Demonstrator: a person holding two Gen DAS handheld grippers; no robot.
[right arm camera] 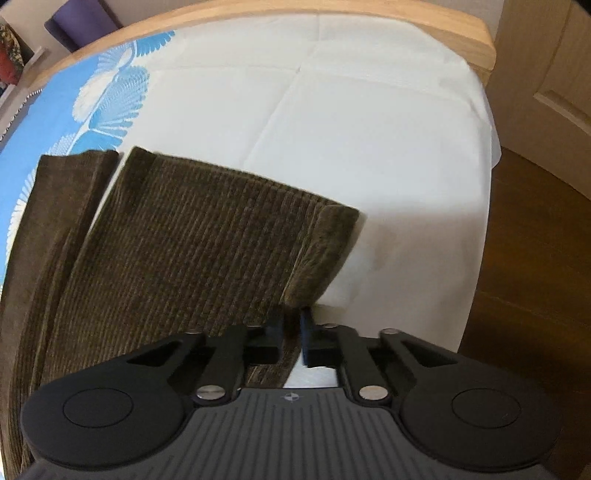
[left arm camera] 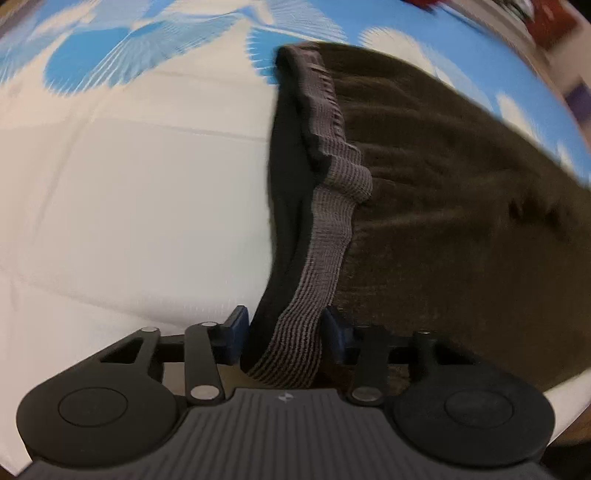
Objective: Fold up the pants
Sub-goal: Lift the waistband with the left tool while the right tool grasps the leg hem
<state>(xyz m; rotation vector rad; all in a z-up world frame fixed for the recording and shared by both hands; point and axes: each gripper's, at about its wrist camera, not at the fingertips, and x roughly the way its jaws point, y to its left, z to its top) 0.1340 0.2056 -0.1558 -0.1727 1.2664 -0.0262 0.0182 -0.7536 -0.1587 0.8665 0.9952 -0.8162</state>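
Pants of dark olive corduroy lie on a white and blue-patterned cloth over the surface. In the left wrist view their grey ribbed waistband runs from 6 toward 12 o'clock, clenched in the left claw. In the right wrist view the legs stretch toward 10 o'clock, wooden rim beyond; the right claw grips the hem.

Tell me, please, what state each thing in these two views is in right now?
pants: partly folded, lying on the bed, both ends held
waistband: bunched, pinched between the left jaws
left gripper: shut on the waistband
right gripper: shut on the pants' hem edge
bedsheet: spread flat, creased
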